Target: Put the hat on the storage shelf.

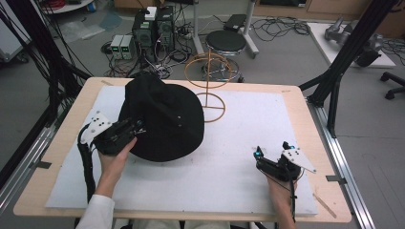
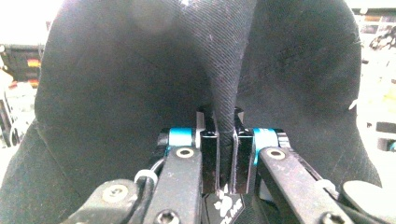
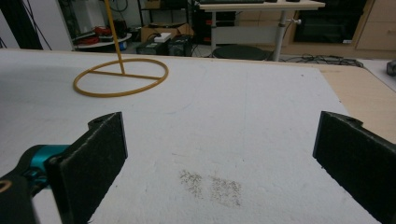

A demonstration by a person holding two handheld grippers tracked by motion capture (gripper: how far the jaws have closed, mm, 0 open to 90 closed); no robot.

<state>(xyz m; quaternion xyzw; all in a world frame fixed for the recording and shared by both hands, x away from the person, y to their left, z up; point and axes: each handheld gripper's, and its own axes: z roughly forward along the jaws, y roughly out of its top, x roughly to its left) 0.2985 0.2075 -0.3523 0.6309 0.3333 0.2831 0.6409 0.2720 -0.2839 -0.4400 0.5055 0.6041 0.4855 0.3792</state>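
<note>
A black fabric hat (image 1: 162, 119) lies on the white mat (image 1: 248, 143), left of centre, its near side lifted. My left gripper (image 1: 138, 128) is shut on the hat's brim at its left edge. In the left gripper view the hat (image 2: 140, 79) rises in front of the camera, and a fold of its cloth is pinched between the two jaws of that gripper (image 2: 226, 140). A gold wire hat stand (image 1: 209, 76) stands just right of the hat; its round base (image 3: 120, 77) shows in the right gripper view. My right gripper (image 1: 272, 149) rests open at the mat's near right, nothing between its pads (image 3: 100, 154).
The mat covers a wooden table (image 1: 57, 143). Black frame struts (image 1: 344, 57) rise at the table's right and left. Behind the table the floor holds a round stool (image 1: 226, 43), computer boxes (image 1: 153, 28) and cables. A faint stain (image 3: 210, 184) marks the mat ahead of the right gripper.
</note>
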